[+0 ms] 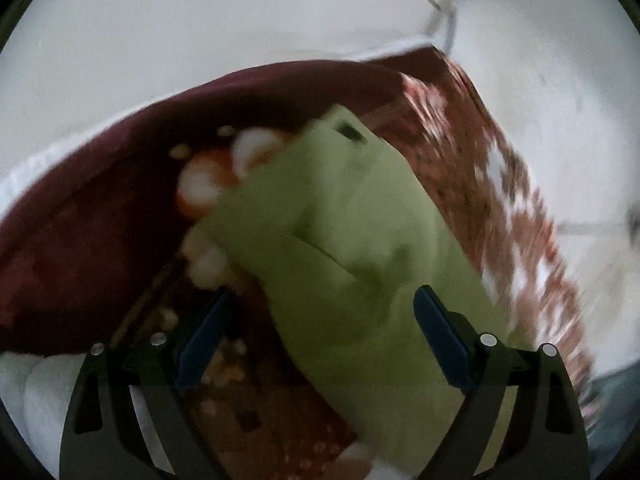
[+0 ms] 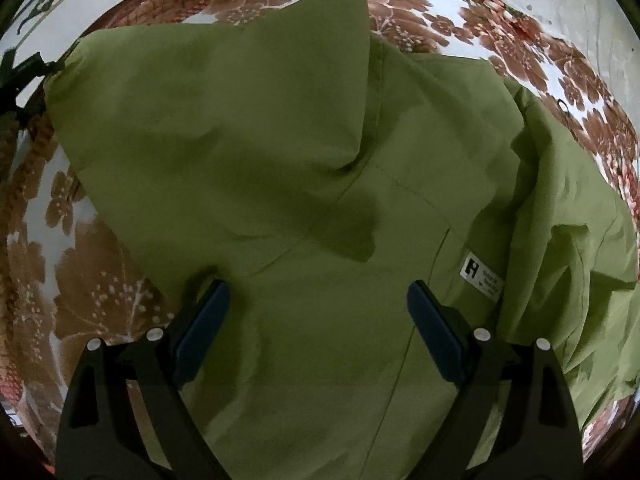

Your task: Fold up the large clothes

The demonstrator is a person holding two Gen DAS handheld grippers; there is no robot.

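Olive-green cotton garment [image 1: 352, 240] lies folded on the brown-and-white floral bedsheet [image 1: 480, 184] in my left view, blurred, beside a maroon pillow [image 1: 100, 216]; my left gripper [image 1: 320, 308] gapes wide, empty. Right view: the garment fills the frame, white label [image 2: 482, 274] showing, under my right gripper [image 2: 318, 300], spread apart, empty.

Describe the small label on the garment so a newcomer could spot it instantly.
A floral bedsheet carries a spread green garment. Near the right gripper, beside a seam, sits the white label, the only white patch with black print on the plain green cloth.
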